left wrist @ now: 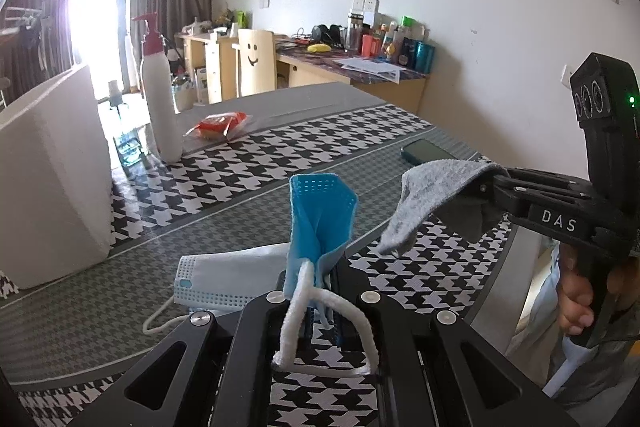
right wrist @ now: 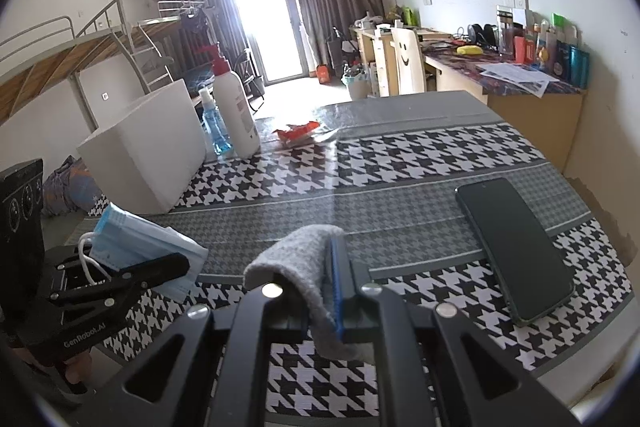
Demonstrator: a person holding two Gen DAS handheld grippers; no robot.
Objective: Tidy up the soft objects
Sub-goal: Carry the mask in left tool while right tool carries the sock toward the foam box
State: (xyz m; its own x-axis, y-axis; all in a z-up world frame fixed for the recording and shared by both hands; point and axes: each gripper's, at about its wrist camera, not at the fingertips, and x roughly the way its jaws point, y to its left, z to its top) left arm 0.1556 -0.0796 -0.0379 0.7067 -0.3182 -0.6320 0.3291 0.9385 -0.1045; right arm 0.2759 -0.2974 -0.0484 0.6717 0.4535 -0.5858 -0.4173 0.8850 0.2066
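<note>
In the left wrist view my left gripper (left wrist: 320, 291) is shut on a blue face mask (left wrist: 320, 215), which stands up crumpled between the fingers with its white ear loop (left wrist: 308, 311) hanging back. A second pale mask (left wrist: 220, 279) lies flat on the table just to the left. My right gripper (left wrist: 486, 185), held in a person's hand at the right, is shut on a grey cloth (left wrist: 428, 199) that droops above the table. In the right wrist view the grey cloth (right wrist: 292, 263) drapes over the right gripper (right wrist: 334, 267), and the left gripper (right wrist: 168, 265) sits at the left with the blue masks (right wrist: 136, 235).
The table has a houndstooth cover (right wrist: 400, 155). A dark phone (right wrist: 516, 247) lies at its right. A white box (right wrist: 148, 147), a white pump bottle (right wrist: 236, 107), a blue spray bottle (right wrist: 214, 125) and a red packet (right wrist: 298, 131) stand toward the far left.
</note>
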